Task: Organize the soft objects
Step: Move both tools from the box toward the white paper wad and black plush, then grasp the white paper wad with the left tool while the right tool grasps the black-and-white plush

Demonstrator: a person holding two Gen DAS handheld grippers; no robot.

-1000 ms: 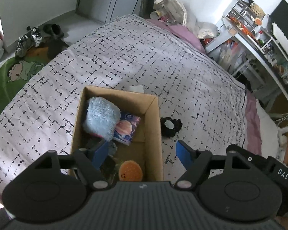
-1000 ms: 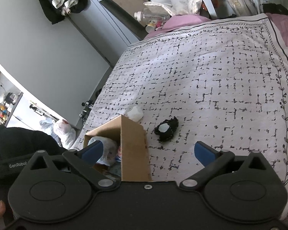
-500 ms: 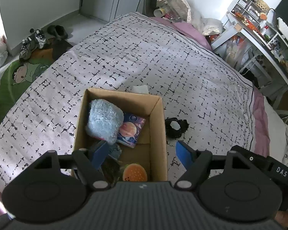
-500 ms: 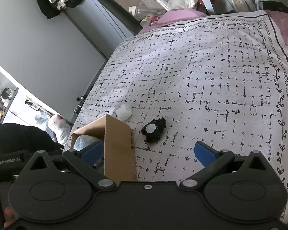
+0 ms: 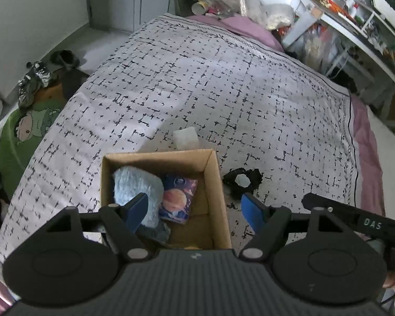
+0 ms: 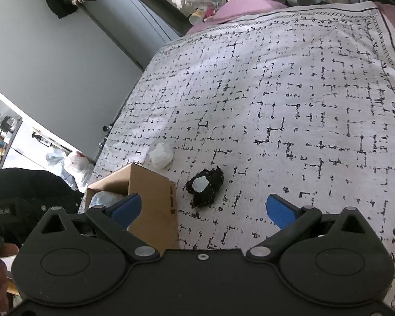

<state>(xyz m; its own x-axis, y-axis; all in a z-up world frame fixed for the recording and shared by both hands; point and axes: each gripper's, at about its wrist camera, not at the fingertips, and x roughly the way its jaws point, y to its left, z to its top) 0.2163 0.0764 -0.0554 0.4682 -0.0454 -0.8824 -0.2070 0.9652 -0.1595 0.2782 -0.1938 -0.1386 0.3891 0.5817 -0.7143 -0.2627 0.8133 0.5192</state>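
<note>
A: What can't you make out?

B: The box [image 5: 215,189] bottom is cut off by your left gripper [image 5: 194,209]; a dark cloth [image 5: 155,230] there is unclear.

A: Contents?

B: Blue plush [image 5: 134,184], planet pouch [image 5: 177,200]. Black scrunchie [image 6: 204,187] lies on the bed [image 6: 302,92] beside the box; white wad [image 6: 161,154] behind it. Both grippers, right [image 6: 204,209] too, gape empty.

Right gripper over the bed, jaws apart

The right gripper [image 6: 201,208] hangs empty above the bedspread [image 6: 289,92]. A black scrunchie [image 6: 205,187] lies just beside the box [image 6: 152,200]; white wad [image 6: 161,154] sits beyond the box.
</note>
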